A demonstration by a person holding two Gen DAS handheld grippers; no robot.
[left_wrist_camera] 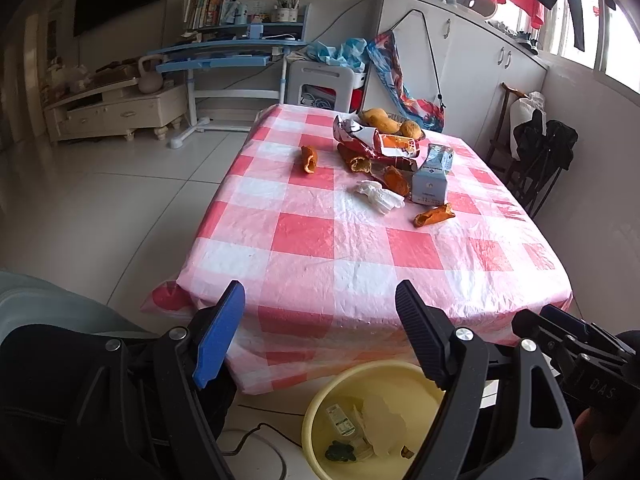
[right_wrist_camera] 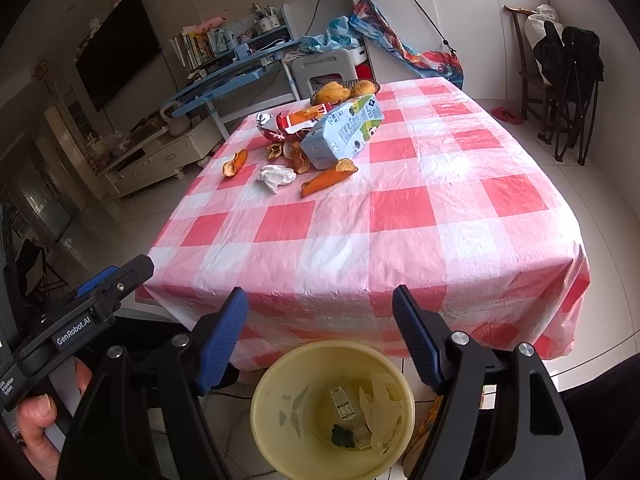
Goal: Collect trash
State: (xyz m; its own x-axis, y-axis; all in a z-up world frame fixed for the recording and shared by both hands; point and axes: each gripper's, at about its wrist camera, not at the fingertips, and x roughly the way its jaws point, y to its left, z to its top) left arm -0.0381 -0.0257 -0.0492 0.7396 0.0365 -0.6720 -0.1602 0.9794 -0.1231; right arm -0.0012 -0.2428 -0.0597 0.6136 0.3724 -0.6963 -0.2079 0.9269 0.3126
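Observation:
On the red-and-white checked table (left_wrist_camera: 320,240) (right_wrist_camera: 360,220) lies a cluster of trash: a blue-grey milk carton (left_wrist_camera: 432,174) (right_wrist_camera: 340,134), a red snack wrapper (left_wrist_camera: 372,140) (right_wrist_camera: 288,122), a crumpled white tissue (left_wrist_camera: 378,196) (right_wrist_camera: 276,176) and several orange peels (left_wrist_camera: 309,159) (left_wrist_camera: 434,215) (right_wrist_camera: 326,180) (right_wrist_camera: 234,164). A yellow bin (left_wrist_camera: 320,412) (right_wrist_camera: 280,384) stands on the floor at the table's near edge, with some litter inside. My left gripper (left_wrist_camera: 320,296) and right gripper (right_wrist_camera: 320,304) both hang open and hold nothing, side by side above the bin, short of the table.
A dish of mangoes (left_wrist_camera: 386,120) (right_wrist_camera: 344,90) sits at the table's far end. Beyond are a blue desk (left_wrist_camera: 224,52), a white stool (left_wrist_camera: 324,84), cabinets (left_wrist_camera: 460,60) and a chair with dark clothing (right_wrist_camera: 568,72). A person's hand (right_wrist_camera: 36,432) grips the left tool.

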